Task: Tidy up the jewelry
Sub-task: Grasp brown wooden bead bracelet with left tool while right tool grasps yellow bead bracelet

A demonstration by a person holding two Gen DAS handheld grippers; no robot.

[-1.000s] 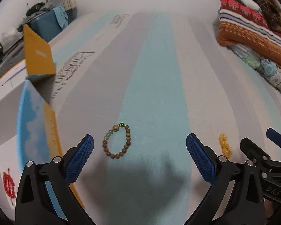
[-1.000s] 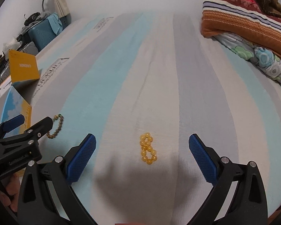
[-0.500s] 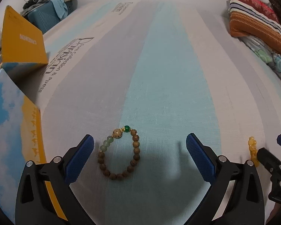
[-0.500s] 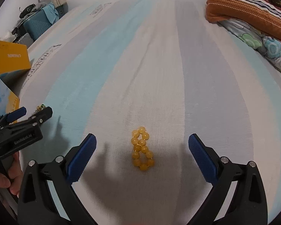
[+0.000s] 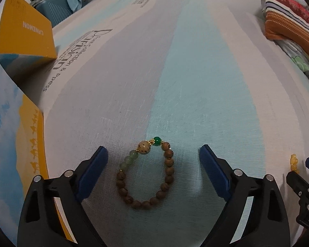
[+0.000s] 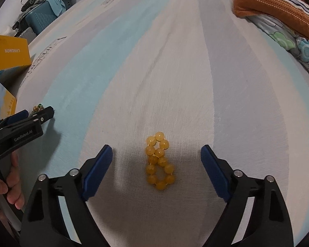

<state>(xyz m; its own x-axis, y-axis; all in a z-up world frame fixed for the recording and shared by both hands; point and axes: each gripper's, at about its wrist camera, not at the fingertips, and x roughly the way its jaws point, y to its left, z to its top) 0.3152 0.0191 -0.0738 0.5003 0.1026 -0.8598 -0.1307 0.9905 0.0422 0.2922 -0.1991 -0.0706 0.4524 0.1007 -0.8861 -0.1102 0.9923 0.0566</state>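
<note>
Bed [image 5: 195, 65] covered in a sheet striped grey, pale blue and white, printed lettering near its left edge. Room clutter at 10–11 o'clock: blue suitcase [image 5: 51, 10] with stuff piled on top. Striped orange pillow [image 5: 288, 24] at 1–2 o'clock, floral bedding [image 6: 294, 43] below it.

Left wrist view, left to right: open box [image 5: 12, 144] at 9 o'clock with blue-sky-and-yellow print, its yellow lid flap [image 5: 24, 28] standing up at 10 o'clock; what's inside the box couldn't be seen. Left gripper [image 5: 153, 164] pointed steeply down at the sheet, blue pads [image 5: 92, 173] apart, jaws had just been closing in a little, not touching anything. Wooden bead bracelet [image 5: 147, 173] lay flat on the sheet between the pads, with pale green beads, one speckled bead and one dark green bead at its 12 o'clock, clear gap to each pad. Tip of the right gripper and a few yellow beads showed at 3–4 o'clock.

Right wrist view, left to right: a person's hand [image 6: 8, 183] at 8 o'clock holding the left gripper handle. Right gripper [image 6: 156, 164] also angled steeply down, pads [image 6: 215, 175] apart, jaws had just been narrowing, nothing clamped. Yellow bead bracelet [image 6: 158, 161] lay bunched in a narrow loop on a white stripe, centred between the pads, touching neither.
</note>
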